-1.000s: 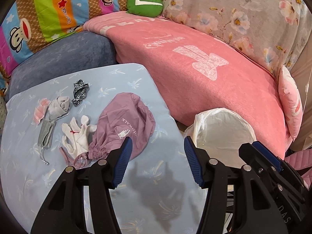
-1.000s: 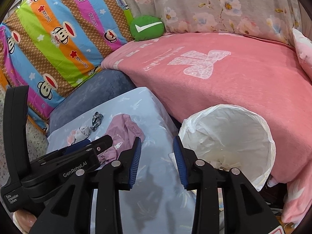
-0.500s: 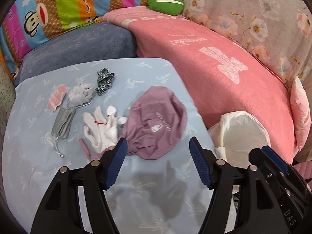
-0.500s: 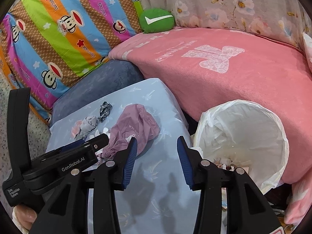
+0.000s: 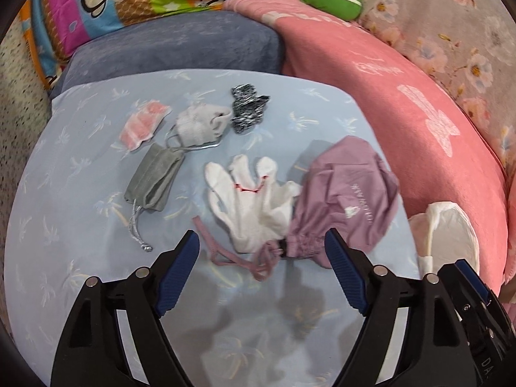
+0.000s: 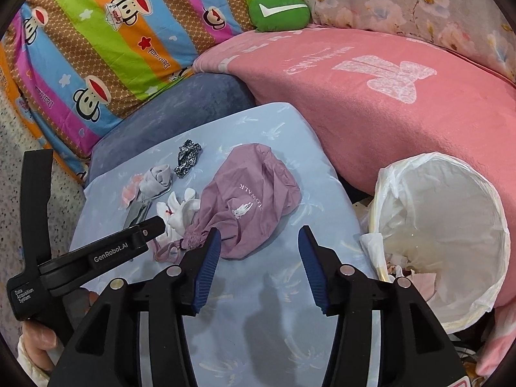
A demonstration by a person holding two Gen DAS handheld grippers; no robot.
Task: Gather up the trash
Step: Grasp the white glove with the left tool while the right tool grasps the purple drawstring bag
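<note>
I see my left gripper (image 5: 262, 266) and my right gripper (image 6: 259, 266) both opening wider with nothing in them, above the white glove (image 5: 254, 200) and purple bag (image 5: 342, 200) on the blue table (image 5: 80, 258), beside the white bin (image 6: 441, 235)

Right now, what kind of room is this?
Probably a bedroom or living room at home: a pink blanket, a cartoon monkey quilt and a lined trash bin surround the cloth-covered table.
</note>
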